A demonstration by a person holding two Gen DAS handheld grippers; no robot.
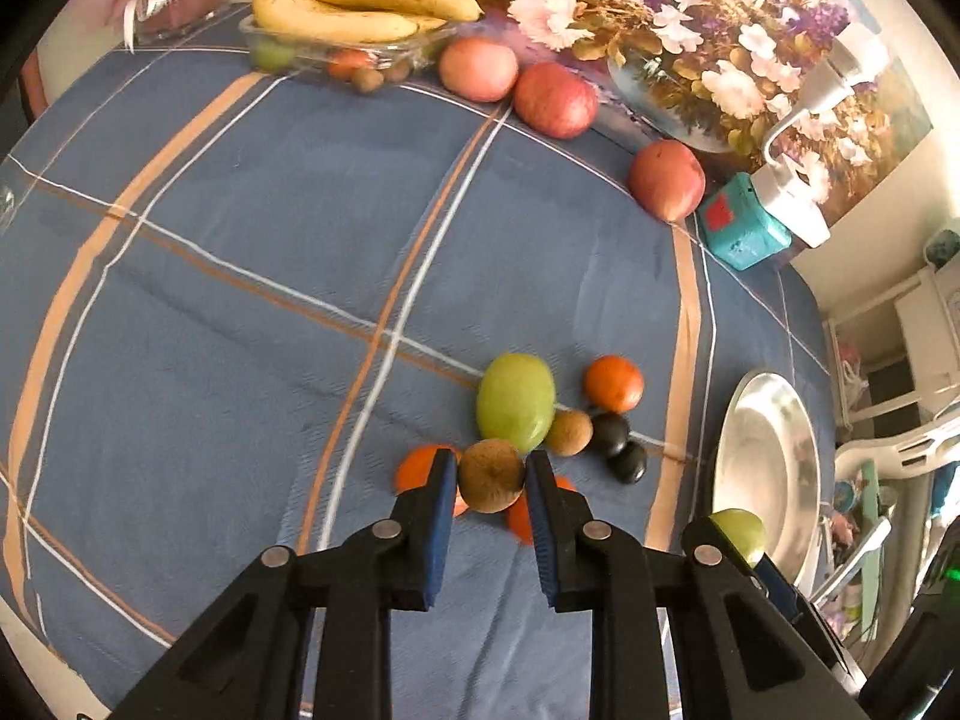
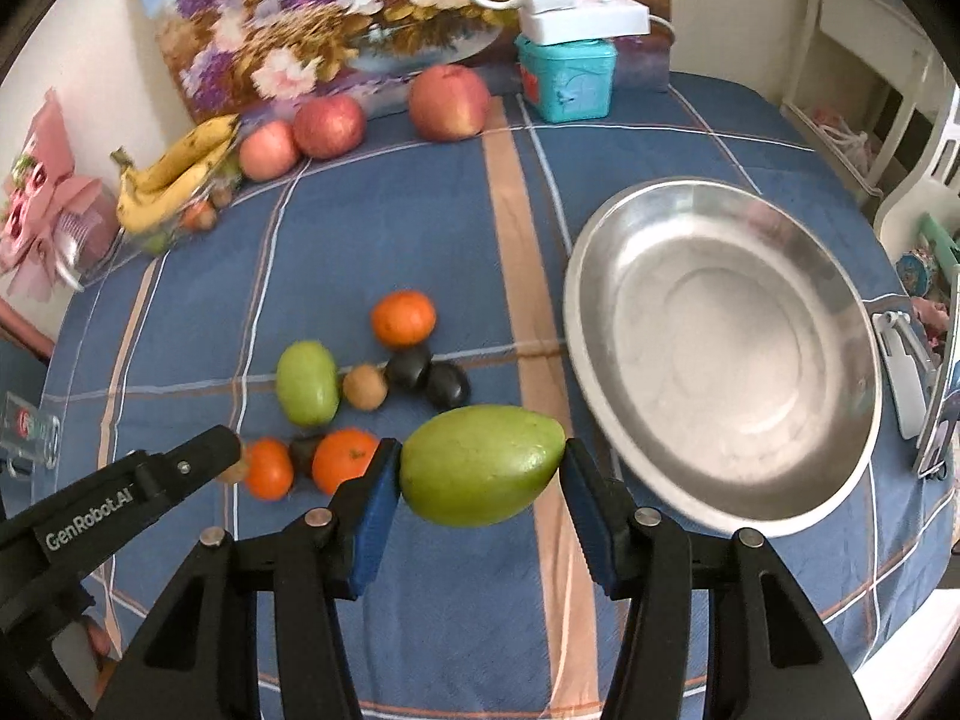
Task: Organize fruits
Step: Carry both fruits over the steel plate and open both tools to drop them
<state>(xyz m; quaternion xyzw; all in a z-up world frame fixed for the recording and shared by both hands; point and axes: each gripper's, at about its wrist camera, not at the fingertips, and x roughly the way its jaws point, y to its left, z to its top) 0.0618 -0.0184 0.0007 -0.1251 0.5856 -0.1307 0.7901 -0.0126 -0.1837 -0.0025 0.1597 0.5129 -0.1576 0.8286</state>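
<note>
My left gripper [image 1: 489, 474] is shut on a brown kiwi [image 1: 491, 476] just above the blue checked cloth. Under it lie two oranges [image 1: 417, 468]. Beyond it sit a green mango [image 1: 516, 401], a second kiwi [image 1: 569, 432], two dark plums [image 1: 618, 447] and an orange [image 1: 613, 384]. My right gripper [image 2: 482, 468] is shut on another green mango [image 2: 482, 465], held above the cloth left of the steel plate [image 2: 600, 252]. The left gripper's arm [image 2: 120, 492] shows in the right wrist view beside the oranges [image 2: 342, 459].
Three red apples [image 1: 555, 99] line the back edge in front of a flower painting [image 1: 690, 30]. A glass dish with bananas [image 1: 354, 6] stands at back left. A teal box [image 1: 741, 228] with a white charger sits at back right.
</note>
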